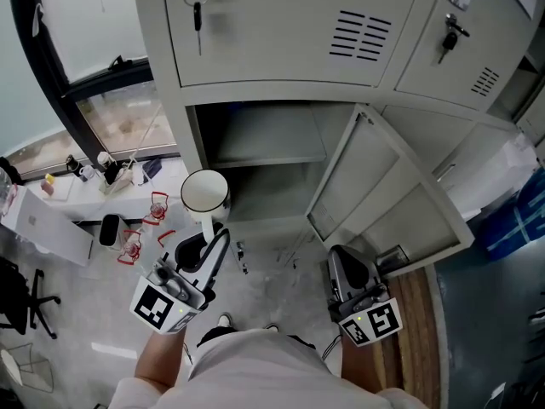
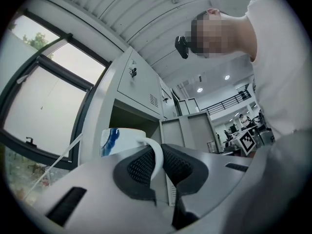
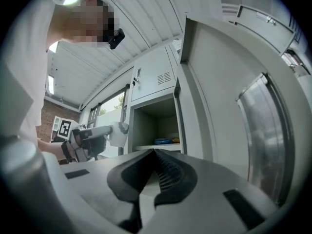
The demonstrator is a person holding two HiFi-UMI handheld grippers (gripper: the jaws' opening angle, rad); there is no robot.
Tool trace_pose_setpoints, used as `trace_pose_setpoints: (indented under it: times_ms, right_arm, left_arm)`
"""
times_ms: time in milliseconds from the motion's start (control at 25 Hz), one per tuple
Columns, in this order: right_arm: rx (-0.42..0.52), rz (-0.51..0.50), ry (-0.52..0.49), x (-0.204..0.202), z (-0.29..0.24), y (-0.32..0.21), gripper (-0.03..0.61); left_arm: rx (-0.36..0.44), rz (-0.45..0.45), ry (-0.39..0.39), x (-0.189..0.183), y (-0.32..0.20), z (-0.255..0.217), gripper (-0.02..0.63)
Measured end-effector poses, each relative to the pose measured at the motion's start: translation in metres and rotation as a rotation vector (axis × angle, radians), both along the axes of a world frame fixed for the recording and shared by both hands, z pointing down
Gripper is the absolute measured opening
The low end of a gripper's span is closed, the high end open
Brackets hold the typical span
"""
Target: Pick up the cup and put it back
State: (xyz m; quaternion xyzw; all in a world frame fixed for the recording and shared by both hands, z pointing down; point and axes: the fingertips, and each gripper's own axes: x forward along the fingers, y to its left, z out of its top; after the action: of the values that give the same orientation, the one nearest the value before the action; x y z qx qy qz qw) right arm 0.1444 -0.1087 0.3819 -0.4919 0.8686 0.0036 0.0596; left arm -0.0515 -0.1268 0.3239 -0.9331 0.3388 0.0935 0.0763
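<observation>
Two grippers were in front of an open locker compartment (image 1: 264, 135), one loaded and one idle.

Edges and room:
- The compartment mouth was much wider than the cup (image 1: 204, 192). A shelf (image 1: 272, 156) ran across it, and the right gripper view showed something blue and yellow lying on that shelf (image 3: 163, 141).
- The locker door (image 1: 383, 186) was swung out to the right, with its free edge jutting toward the person just above the right gripper (image 1: 342, 258).
- The compartment's left wall (image 1: 197, 139) was the edge nearest the cup.
- A dark window frame (image 1: 51, 66) and a cluttered white desk (image 1: 51, 216) stood well off to the left.

Cup: it was outside the compartment, in the air in front of the lower-left corner of the opening. Its mouth faced up toward the head camera. From the right gripper view the cup (image 3: 118, 130) sat left of the locker's left edge.

Left gripper (image 1: 213, 233): it reached forward and up from the left forearm (image 1: 162, 360), with its marker cube (image 1: 162, 305) toward the person. Its fingers were pinched nearly closed on the cup's handle (image 2: 157, 155), and the cup body (image 2: 122, 139) sat just beyond the tips.

Right gripper (image 3: 155, 155): it was held low and back, near the door's free edge and well apart from the cup. Its jaw tips met with nothing between them. Its marker cube (image 1: 373, 322) sat over the right forearm (image 1: 358, 369).
</observation>
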Motion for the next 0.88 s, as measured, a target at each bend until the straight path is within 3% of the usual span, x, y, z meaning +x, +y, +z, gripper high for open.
trace_pose_setpoints:
  times_ms: [320, 880]
  right_arm:
    - [0.002, 0.039, 0.015, 0.01, -0.002, 0.0, 0.017]
    - [0.035, 0.083, 0.027, 0.019, -0.018, 0.0, 0.017]
  left_arm:
    - [0.044, -0.043, 0.022, -0.039, 0.02, 0.0, 0.057]
    - [0.037, -0.171, 0.048, -0.087, 0.052, 0.004, 0.057]
